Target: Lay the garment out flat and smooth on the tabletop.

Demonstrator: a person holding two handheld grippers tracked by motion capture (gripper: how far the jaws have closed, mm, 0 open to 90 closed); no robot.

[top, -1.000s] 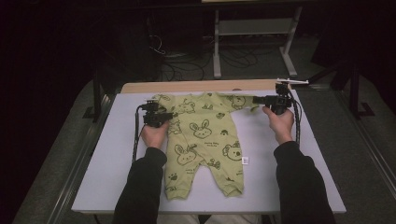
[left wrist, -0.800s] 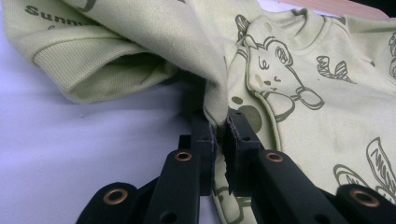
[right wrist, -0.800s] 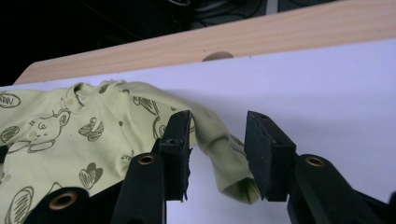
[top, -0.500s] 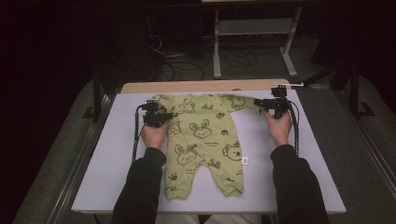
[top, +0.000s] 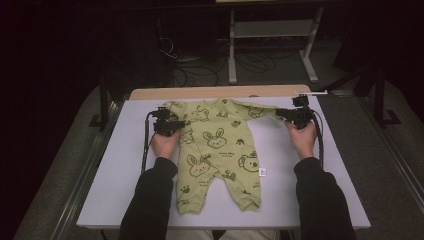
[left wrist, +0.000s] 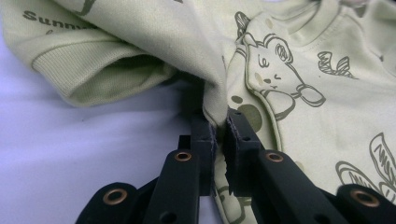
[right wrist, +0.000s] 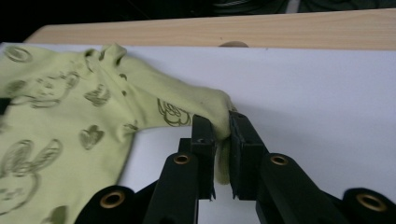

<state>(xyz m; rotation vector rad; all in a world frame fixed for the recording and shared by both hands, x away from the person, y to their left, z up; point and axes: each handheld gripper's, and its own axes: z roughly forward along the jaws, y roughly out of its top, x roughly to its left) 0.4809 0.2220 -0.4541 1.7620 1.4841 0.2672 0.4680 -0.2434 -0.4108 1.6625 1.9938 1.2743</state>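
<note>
A light green baby romper (top: 220, 150) printed with animals lies flat on the white table (top: 310, 190), legs toward the person. My left gripper (top: 181, 124) is at its left side by the folded-in left sleeve (left wrist: 93, 74), and in the left gripper view the gripper (left wrist: 219, 119) is shut on a pinched fold of the fabric (left wrist: 327, 84). My right gripper (top: 278, 113) is at the tip of the outstretched right sleeve (right wrist: 177, 105). Its jaws have just been closing, and the gripper (right wrist: 220, 123) now clamps the sleeve's end.
A wooden strip (top: 220, 92) runs along the table's far edge. Behind it stand a metal frame (top: 270, 35) and loose cables on the floor. A small white tag (top: 263, 172) sticks out at the romper's right side. Bare white table lies on both sides.
The right hand has shifted slightly at the right sleeve's end. The left hand and the romper's body have stayed where they were.
</note>
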